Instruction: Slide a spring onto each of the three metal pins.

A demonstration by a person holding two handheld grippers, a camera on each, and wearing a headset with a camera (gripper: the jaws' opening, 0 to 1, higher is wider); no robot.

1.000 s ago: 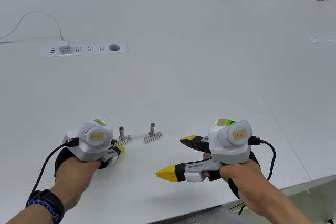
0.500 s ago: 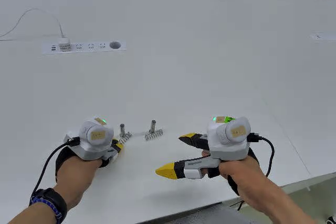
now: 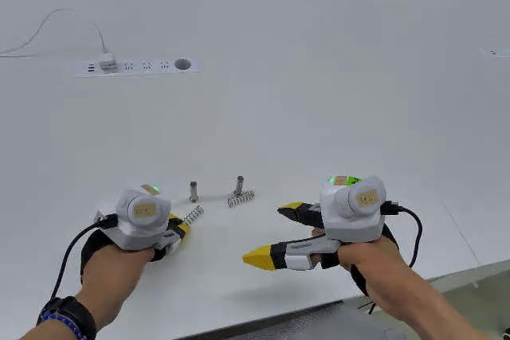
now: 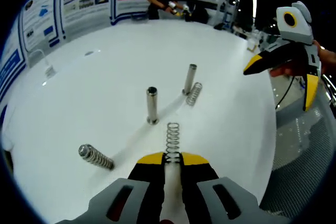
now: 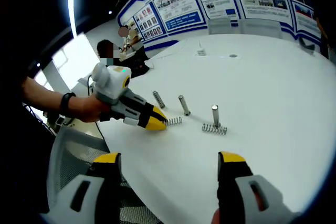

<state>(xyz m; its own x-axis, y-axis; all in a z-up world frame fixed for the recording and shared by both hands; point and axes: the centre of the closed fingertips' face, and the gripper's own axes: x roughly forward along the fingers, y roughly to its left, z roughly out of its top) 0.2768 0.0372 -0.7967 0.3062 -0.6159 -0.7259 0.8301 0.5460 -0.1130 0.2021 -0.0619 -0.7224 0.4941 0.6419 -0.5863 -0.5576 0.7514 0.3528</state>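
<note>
— Head view: which step?
— Carrying a spring to a pin, I'd judge. Near the front edge of the white bench (image 3: 319,117), the yellow-tipped left gripper (image 3: 177,228) is pinching a steel coil spring (image 3: 193,214) by one end.
— Left gripper view?
— Its long axis is pointing ahead at the nearer upright metal pin (image 4: 152,105); next it needs tipping upright over the pin's top.
— Right gripper view?
— The right gripper (image 5: 169,158) is gaping wide, empty.

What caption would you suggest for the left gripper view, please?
Left gripper holds a spring by its end, facing a near pin and far pin.
</note>
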